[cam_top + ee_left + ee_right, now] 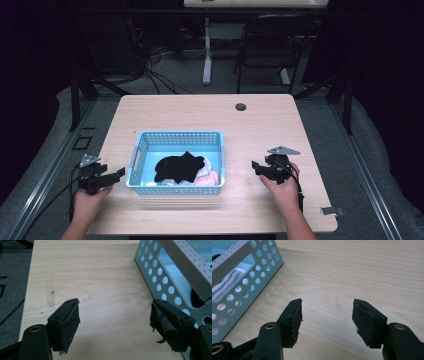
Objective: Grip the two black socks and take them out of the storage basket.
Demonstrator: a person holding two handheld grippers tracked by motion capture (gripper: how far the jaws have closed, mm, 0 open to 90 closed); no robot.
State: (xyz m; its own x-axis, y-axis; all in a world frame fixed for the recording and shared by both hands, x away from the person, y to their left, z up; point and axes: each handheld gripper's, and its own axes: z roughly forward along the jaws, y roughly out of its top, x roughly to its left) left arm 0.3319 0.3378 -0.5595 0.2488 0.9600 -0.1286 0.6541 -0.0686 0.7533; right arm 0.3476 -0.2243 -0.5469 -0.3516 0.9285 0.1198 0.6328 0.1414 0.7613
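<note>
Both grippers, left gripper and right gripper, were open and empty beside the basket; best reach in slowly for the black cloth.

Left tool wide open, empty; right tool likewise, both seemingly pointing inward, held low.

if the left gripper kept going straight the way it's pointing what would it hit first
Most likely the blue basket. In the high view the left gripper points at its near left wall, jaws open and empty. Its own view shows bare table dead ahead, so it might only clip the corner.
</note>
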